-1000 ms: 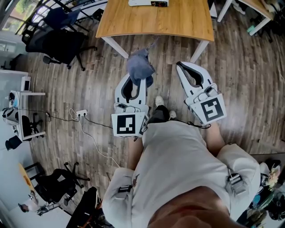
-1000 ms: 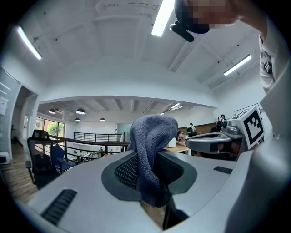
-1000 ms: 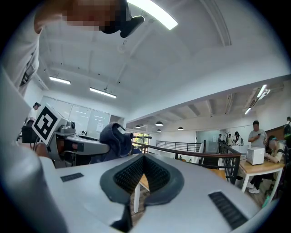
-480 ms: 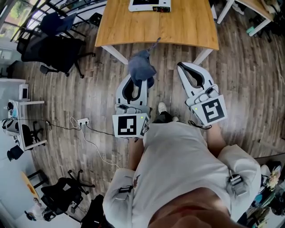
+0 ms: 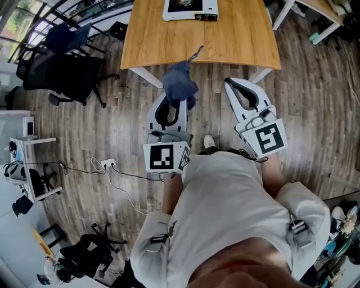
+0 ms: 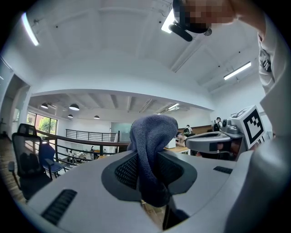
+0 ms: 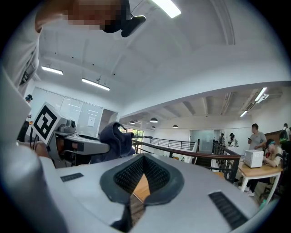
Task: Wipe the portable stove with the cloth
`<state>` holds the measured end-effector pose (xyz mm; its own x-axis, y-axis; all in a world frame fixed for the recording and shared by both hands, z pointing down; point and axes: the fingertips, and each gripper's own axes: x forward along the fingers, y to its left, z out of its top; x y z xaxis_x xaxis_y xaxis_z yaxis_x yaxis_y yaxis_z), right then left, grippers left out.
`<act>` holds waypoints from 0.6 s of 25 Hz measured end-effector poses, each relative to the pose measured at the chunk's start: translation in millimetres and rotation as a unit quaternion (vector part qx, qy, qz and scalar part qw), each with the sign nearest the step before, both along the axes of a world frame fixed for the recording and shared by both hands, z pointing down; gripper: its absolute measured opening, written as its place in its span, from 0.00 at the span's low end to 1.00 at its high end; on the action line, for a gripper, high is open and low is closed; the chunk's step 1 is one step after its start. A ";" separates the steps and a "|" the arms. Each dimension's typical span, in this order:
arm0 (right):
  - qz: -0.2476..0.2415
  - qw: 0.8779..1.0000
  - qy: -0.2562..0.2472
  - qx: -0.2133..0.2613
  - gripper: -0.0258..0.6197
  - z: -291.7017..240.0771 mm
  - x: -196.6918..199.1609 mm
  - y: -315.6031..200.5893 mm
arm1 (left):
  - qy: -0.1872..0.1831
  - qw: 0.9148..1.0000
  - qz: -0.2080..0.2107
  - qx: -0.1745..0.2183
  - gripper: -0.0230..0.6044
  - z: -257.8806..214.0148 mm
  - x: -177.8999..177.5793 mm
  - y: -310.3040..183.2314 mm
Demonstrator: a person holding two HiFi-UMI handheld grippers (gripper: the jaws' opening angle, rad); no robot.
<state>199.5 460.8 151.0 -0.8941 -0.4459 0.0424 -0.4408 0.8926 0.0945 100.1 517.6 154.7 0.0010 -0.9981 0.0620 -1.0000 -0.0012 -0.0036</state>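
The portable stove (image 5: 190, 8), white with a dark top, lies at the far edge of a wooden table (image 5: 225, 42) ahead of me. My left gripper (image 5: 178, 102) is shut on a blue-grey cloth (image 5: 179, 83), which bunches up above its jaws just short of the table's near edge. In the left gripper view the cloth (image 6: 152, 136) hangs pinched between the pads of the left gripper (image 6: 148, 157). My right gripper (image 5: 229, 84) is held level beside it over the floor, shut with nothing in it. The right gripper view shows its jaws (image 7: 143, 159) closed and the cloth (image 7: 114, 135) off to the left.
I stand on a wooden plank floor. Dark office chairs (image 5: 67, 62) stand at the left, near the table's white leg (image 5: 147, 76). A power strip with a cable (image 5: 108, 163) lies on the floor at my left. Another desk's white legs (image 5: 284, 14) are at the upper right.
The table and stove have come nearer and further into view as I step forward. Both grippers keep their pose, the cloth still held in the left one.
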 end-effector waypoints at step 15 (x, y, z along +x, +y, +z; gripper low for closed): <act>0.000 1.000 0.008 0.003 0.07 5.0 -44.2 -47.1 | 0.005 1.000 0.004 -0.002 0.20 6.0 -40.5 -50.0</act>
